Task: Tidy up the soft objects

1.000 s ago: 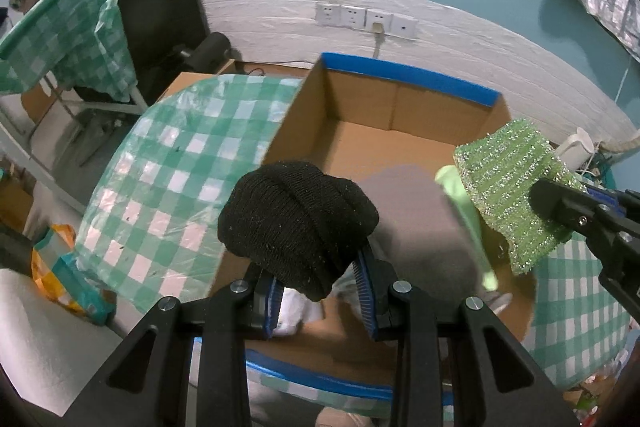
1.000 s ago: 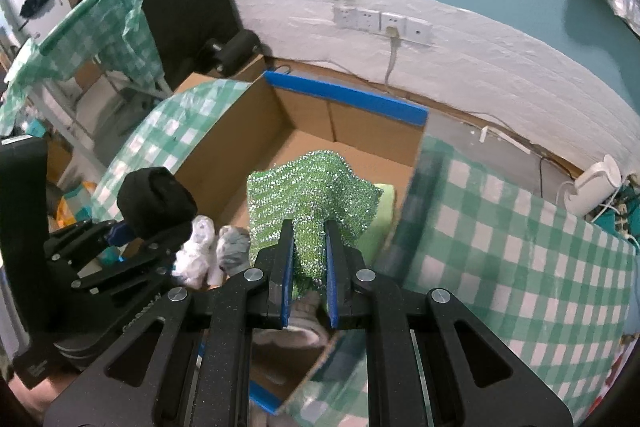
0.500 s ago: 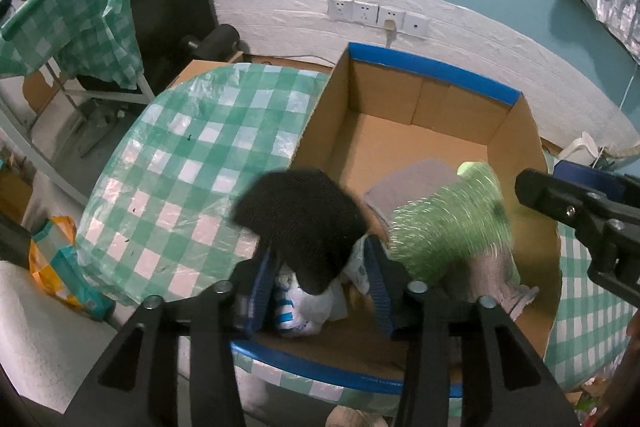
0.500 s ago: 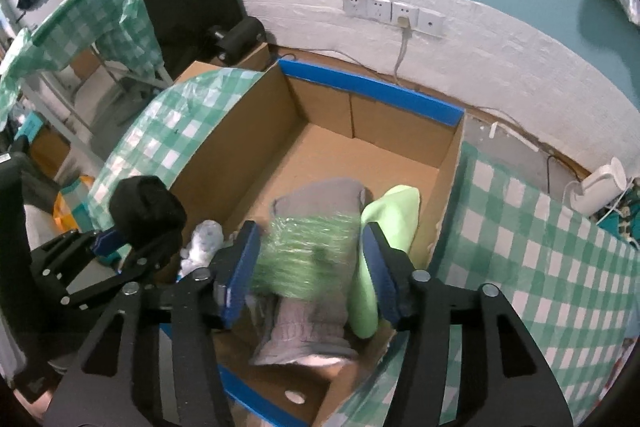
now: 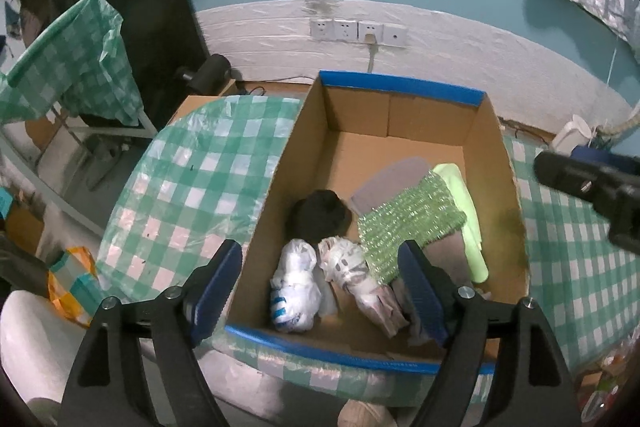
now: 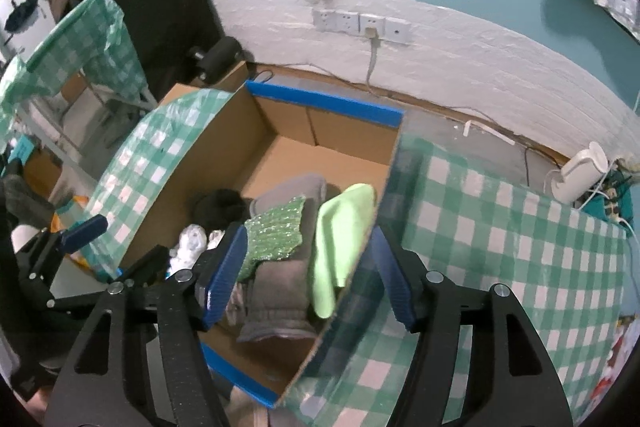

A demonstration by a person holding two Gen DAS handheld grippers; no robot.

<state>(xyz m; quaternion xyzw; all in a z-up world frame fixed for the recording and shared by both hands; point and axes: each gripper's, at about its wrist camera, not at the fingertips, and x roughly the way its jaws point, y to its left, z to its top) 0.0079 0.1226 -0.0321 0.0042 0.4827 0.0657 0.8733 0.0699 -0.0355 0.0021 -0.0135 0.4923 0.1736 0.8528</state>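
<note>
Checked cloth covers the table (image 5: 188, 179) at the far left, bare of soft things as far as the left wrist view shows. Next comes the cardboard box (image 5: 288, 163), its rim edged in blue tape, and everything soft lies inside it. The black knit hat (image 5: 320, 213) sits against the left wall; in front of it lie two white bundles (image 5: 298, 283), side by side. Further right the sparkly green cloth (image 5: 408, 223) is draped over a grey garment (image 5: 394, 181), with a lime green cloth (image 5: 466, 215) along the right wall.

The left tool (image 5: 320, 287) hangs above the near end of the box, its jaws spread wide and holding nothing. The right tool (image 6: 308, 275) is likewise spread and empty over the right wall.

The drop looks done, so the step in hand is probably clearing out. Both tools should rise straight up, jaws kept apart, so no pad snags the sparkly weave or catches the box rim. Anything tidied afterwards is best pinched at a fold, not a loose edge.
</note>
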